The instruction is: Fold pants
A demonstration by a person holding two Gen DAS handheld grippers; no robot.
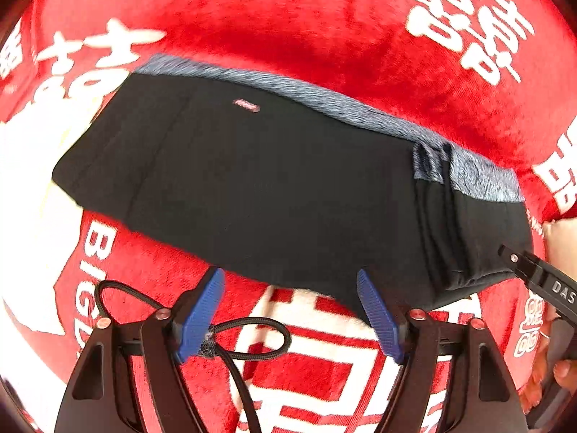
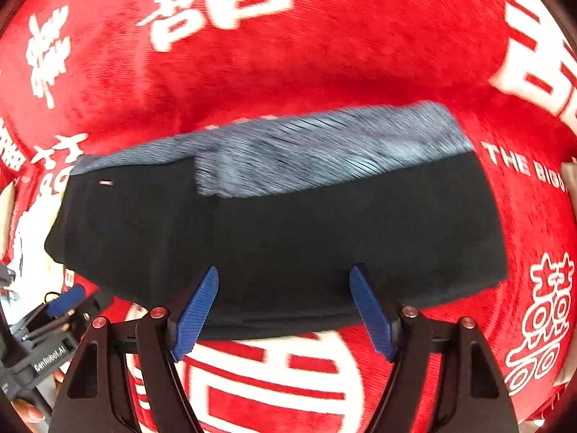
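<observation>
Pants (image 1: 274,187) folded into a black bundle, lying mid-frame on a red blanket (image 1: 288,29) with white lettering.
Grey waistband (image 2: 324,148) along the far edge; left gripper (image 1: 292,310) and right gripper (image 2: 283,310) both spread wide at the near edge, pinching nothing.

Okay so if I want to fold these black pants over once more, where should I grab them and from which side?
Probably take the black pants at the near folded edge, coming down from above on the side nearest both grippers. That edge lies straight across the red blanket, with the grey waistband on the far side. The left gripper and right gripper stand open right at it, one towards each end.
</observation>
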